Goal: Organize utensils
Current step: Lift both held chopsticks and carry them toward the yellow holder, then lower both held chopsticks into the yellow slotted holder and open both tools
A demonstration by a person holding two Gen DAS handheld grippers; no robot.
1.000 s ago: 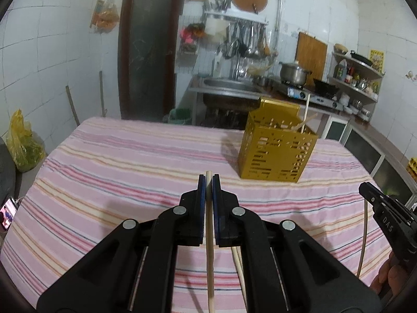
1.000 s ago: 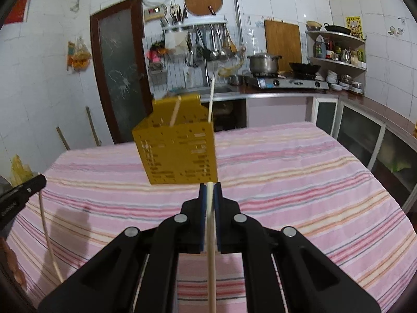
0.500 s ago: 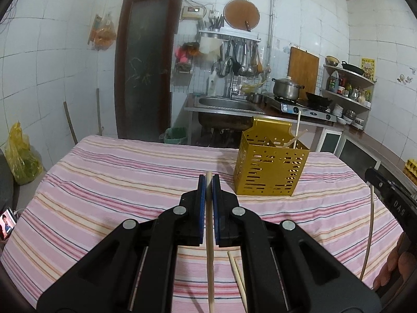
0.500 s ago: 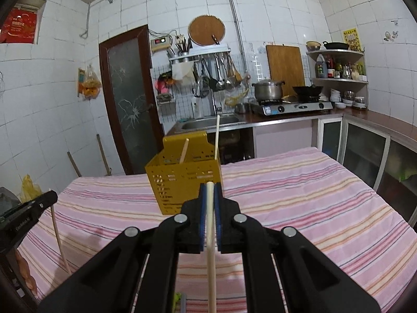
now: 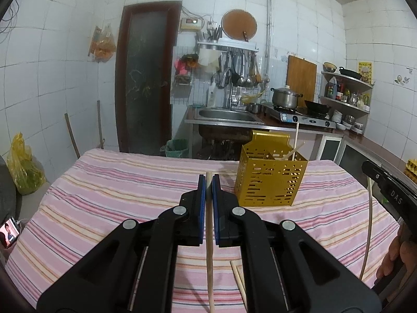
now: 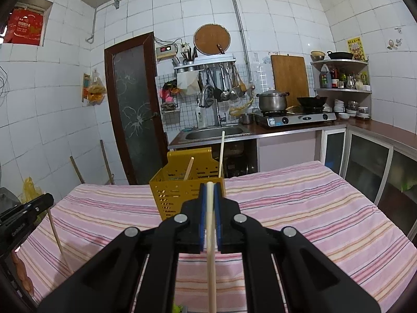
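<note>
My left gripper [image 5: 208, 180] is shut on a wooden chopstick [image 5: 210, 260] that hangs down between its blue pads above the striped tablecloth [image 5: 117, 203]. The gold perforated utensil holder [image 5: 268, 185] stands ahead and to the right, with two chopsticks [image 5: 295, 140] sticking out of it. My right gripper [image 6: 210, 189] is likewise shut on a pale chopstick [image 6: 211, 260], directly in front of the holder [image 6: 177, 190]. Each gripper shows at the edge of the other's view: the right gripper [image 5: 385, 185] with its chopstick [image 5: 368, 229], and the left gripper [image 6: 26, 211] with its chopstick [image 6: 56, 234].
Two loose chopsticks [image 5: 238, 279] lie on the cloth below the left gripper. A hand [image 5: 393, 258] shows at the lower right. A phone [image 5: 10, 234] sits off the table's left edge. Behind the table run a sink [image 6: 213, 133], stove [image 6: 294, 117] and cabinets.
Both views have tipped upward, showing more wall and ceiling; the holder now sits lower in each frame. The right gripper has risen slightly. Both grips on the chopsticks stay the same.
</note>
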